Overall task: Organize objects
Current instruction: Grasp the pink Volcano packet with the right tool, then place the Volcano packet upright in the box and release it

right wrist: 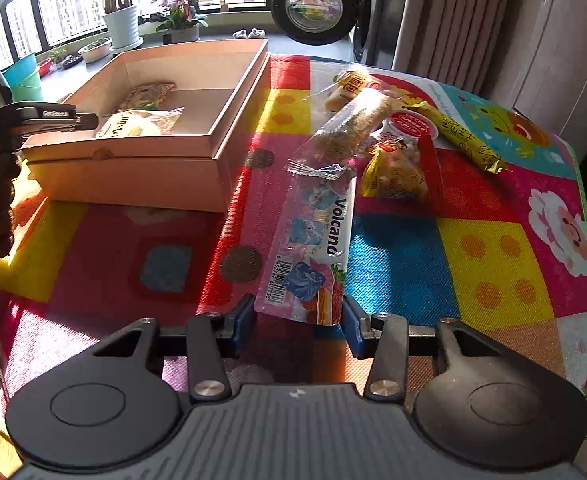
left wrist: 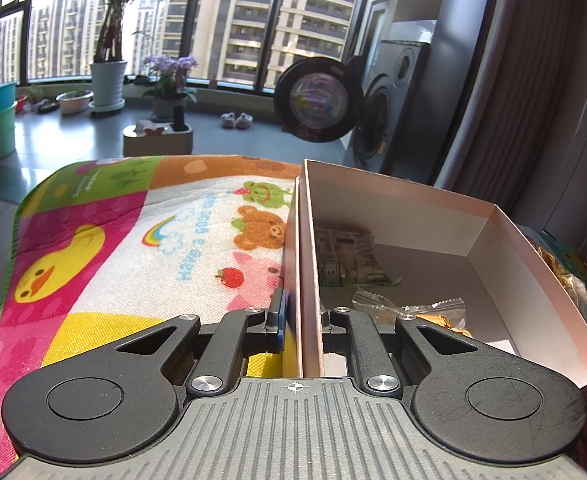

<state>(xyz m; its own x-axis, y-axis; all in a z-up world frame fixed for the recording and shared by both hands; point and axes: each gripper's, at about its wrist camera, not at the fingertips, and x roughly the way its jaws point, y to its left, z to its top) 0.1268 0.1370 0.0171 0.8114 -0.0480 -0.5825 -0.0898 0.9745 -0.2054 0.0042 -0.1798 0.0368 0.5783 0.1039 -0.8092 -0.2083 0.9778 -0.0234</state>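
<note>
Left tool (left wrist: 302, 322) pinching box wall (left wrist: 308, 264) | right tool (right wrist: 298, 322) spread around Volcano packet (right wrist: 313, 248), seen only in right view

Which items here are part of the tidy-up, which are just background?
Job:
pink box
Volcano packet
yellow stick pack
clear-wrapped roll
yellow snack bag
snacks already boxed

Background:
washing machine
potted plants
play mat

- A home, high up in an apartment block: tall windows (left wrist: 229, 32) facing residential towers.
- Potted plants (left wrist: 109, 60) on the far sill, a front-loading washing machine (left wrist: 377, 120) at right (door open).
- Cartoon play mat (right wrist: 493, 248) underneath.
</note>
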